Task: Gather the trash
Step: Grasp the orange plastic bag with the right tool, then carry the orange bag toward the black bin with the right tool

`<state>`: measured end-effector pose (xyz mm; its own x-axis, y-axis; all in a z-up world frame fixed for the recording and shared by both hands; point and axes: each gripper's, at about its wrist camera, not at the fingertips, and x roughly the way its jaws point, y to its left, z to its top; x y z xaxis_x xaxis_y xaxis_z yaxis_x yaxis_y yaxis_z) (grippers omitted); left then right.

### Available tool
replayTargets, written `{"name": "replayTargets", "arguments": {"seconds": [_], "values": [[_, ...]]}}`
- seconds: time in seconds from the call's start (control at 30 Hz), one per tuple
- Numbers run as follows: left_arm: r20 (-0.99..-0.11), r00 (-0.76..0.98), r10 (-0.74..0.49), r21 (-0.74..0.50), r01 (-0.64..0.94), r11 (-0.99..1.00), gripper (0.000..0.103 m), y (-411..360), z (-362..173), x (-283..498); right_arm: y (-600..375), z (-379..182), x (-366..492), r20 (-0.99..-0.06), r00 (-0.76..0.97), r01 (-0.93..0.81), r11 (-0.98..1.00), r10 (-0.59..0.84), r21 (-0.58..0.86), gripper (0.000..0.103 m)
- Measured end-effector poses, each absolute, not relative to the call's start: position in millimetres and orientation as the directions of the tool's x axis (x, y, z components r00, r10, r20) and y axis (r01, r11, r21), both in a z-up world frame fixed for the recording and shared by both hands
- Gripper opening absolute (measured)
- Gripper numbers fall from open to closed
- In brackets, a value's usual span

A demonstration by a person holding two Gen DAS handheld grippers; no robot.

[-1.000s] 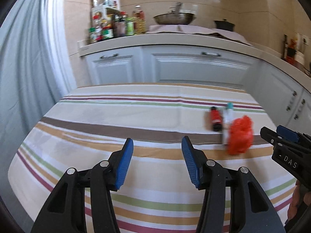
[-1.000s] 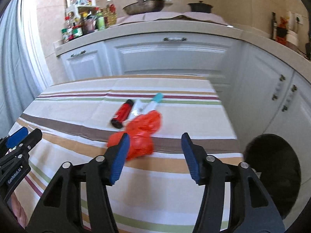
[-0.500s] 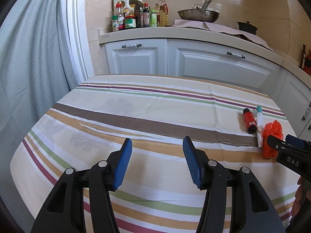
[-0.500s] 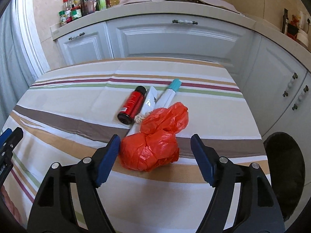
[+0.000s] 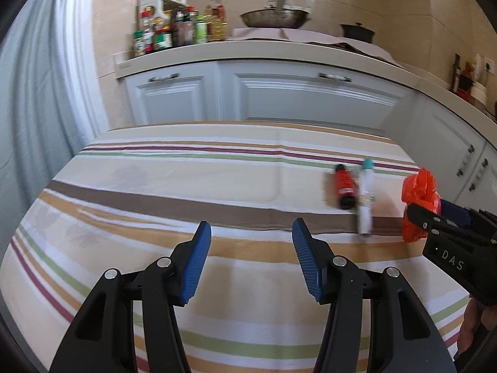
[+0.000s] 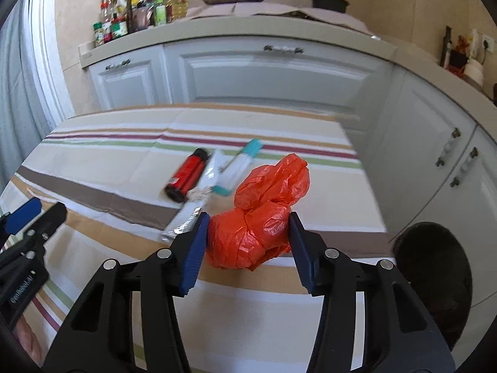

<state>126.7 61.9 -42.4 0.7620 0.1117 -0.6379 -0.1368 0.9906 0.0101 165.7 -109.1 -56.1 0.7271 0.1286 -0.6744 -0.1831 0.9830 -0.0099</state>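
A crumpled orange plastic bag point(image 6: 259, 217) sits between the blue pads of my right gripper point(image 6: 247, 245), which is shut on it just above the striped tablecloth point(image 6: 108, 171); it also shows in the left wrist view point(image 5: 419, 197). Beside it lie a red and black small bottle point(image 6: 188, 175), a silver wrapper point(image 6: 198, 199) and a white tube with a teal cap point(image 6: 239, 166). My left gripper point(image 5: 251, 261) is open and empty over the near part of the table, left of the trash.
A dark round bin point(image 6: 435, 267) stands on the floor off the table's right edge. White cabinets point(image 5: 279, 96) and a counter with bottles point(image 5: 174, 28), a wok point(image 5: 275, 18) and a pot lie behind. A curtain point(image 5: 37, 93) hangs at the left.
My right gripper has closed its jaws onto the orange bag and lifted it slightly. My left gripper view has shifted right, bringing the trash closer; it stays open.
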Motion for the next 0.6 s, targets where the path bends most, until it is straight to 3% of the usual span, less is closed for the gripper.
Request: {"name": "replayTargets", "arguments": {"seconds": [0.27, 0.6], "values": [[-0.678, 0.735, 0.016, -0.016, -0.037, 0.999, 0.054, 21, -53, 149, -159, -54, 168, -0.655, 0.753, -0.1, 0.995, 0.068, -0.011, 0.049], [-0.71, 0.704, -0.02, 0.015, 0.043, 0.999, 0.054, -18, -62, 173, -220, -61, 170, -0.654, 0.757, 0.004, 1.0, -0.003, 0.0, 0.049]]}}
